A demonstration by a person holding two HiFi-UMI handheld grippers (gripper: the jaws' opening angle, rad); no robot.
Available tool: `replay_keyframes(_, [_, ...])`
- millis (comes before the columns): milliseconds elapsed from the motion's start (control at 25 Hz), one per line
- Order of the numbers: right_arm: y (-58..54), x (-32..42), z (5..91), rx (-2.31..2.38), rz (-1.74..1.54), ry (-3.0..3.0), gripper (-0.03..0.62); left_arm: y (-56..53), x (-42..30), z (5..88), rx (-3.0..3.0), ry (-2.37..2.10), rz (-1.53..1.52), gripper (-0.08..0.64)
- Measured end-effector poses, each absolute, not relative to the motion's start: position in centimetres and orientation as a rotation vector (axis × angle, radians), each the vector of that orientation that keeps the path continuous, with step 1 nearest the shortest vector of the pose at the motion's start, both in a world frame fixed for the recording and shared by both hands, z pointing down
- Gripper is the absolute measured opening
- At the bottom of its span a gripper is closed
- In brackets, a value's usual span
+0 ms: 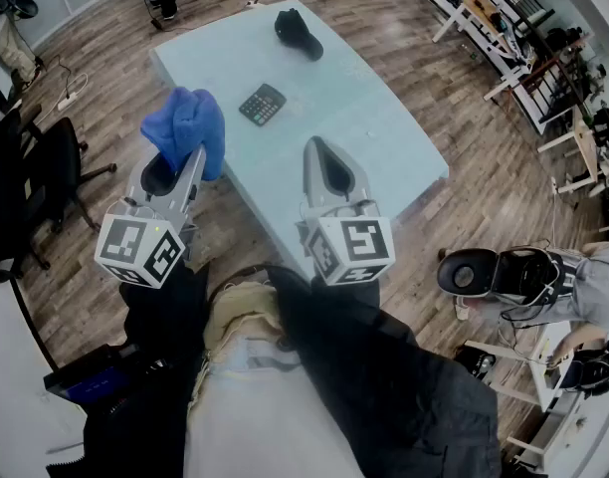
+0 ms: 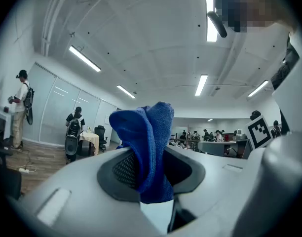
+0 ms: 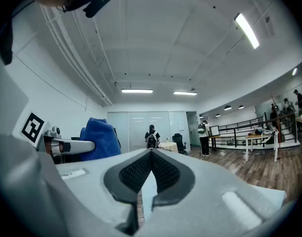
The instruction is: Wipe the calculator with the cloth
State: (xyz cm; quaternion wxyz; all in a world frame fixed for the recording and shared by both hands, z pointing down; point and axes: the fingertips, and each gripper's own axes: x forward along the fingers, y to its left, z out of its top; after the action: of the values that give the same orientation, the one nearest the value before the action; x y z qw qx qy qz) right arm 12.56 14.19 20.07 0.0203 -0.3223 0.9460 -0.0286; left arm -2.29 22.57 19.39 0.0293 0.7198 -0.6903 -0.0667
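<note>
A dark calculator lies near the middle of the pale blue table. My left gripper is raised near the table's left edge, shut on a bunched blue cloth that sticks up between its jaws. My right gripper is held over the table's near part, tips together with nothing between them. Both grippers point upward and stay short of the calculator. The blue cloth also shows at the left of the right gripper view.
A black object rests at the table's far end. A black office chair stands left of the table, white tables and racks to the right. Several people stand in the room beyond.
</note>
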Motion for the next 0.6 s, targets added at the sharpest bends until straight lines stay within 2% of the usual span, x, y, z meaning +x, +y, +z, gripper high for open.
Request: replay_keyframes(600, [14.8, 11.6, 22.1, -0.979, -0.114, 3.004, -0.003, 22.7, -1.9, 20.5, 2.219, -2.124, -0.166, 0.127])
